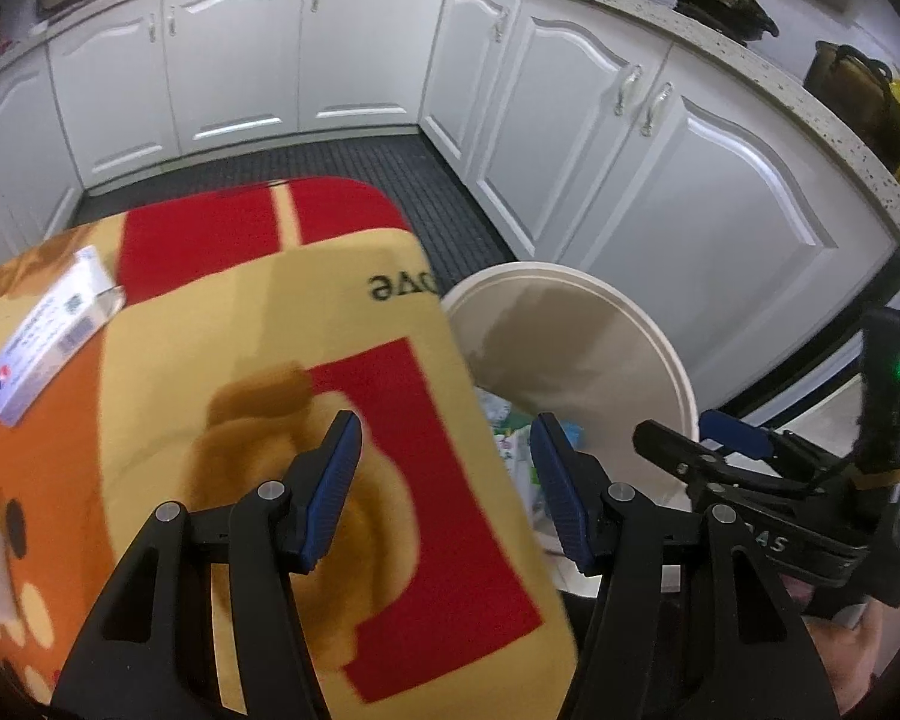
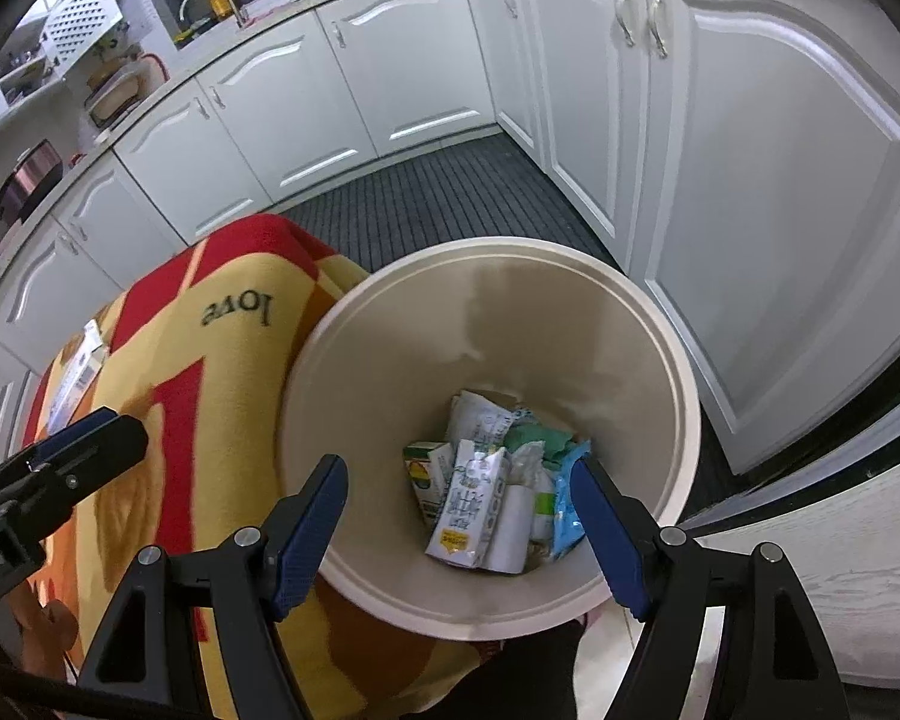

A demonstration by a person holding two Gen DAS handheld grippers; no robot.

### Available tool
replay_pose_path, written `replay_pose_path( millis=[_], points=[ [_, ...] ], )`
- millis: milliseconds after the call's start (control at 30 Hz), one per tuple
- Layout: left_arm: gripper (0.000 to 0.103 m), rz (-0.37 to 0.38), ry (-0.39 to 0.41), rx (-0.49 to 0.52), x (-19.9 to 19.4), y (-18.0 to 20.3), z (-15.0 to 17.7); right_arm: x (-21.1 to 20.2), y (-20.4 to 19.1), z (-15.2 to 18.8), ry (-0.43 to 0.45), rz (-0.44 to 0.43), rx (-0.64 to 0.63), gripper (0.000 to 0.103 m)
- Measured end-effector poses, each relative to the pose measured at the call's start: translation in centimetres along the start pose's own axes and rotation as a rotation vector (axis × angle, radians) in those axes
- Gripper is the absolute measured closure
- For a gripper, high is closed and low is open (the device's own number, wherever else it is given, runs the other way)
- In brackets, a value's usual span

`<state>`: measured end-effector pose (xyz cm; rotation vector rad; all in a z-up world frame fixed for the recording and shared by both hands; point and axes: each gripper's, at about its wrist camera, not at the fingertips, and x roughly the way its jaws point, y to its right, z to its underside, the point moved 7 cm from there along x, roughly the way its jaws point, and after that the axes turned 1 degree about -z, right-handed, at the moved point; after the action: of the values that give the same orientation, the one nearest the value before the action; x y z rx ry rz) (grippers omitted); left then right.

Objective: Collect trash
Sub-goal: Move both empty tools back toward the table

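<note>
Below the gaping right tool (image 2: 459,531), trash (image 2: 492,498) inside bin (image 2: 390,300).

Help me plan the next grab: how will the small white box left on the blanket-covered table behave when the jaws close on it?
The white box is flat and thin, so it is probably light and may crush under a hard squeeze. One end flap looks open, so that end could flex. It lies on soft blanket, so it should slide little and is unlikely to roll.
</note>
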<state>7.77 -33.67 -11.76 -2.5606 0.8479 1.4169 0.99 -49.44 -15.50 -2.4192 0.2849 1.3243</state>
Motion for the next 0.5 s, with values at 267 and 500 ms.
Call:
replay_pose_path(
  millis=[267, 500],
  points=[
    [0.046, -0.073, 0.028, -0.018, -2.6, -3.4, 1.4, -1.3, -4.2, 0.2, 0.021, -0.039, -0.067, 0.027],
    [0.046, -0.116, 0.033, -0.040, -5.1, -6.9, 3.2, -1.4, -8.7, 0.8, 0.016, -0.083, -0.124, 0.026]
  ],
)
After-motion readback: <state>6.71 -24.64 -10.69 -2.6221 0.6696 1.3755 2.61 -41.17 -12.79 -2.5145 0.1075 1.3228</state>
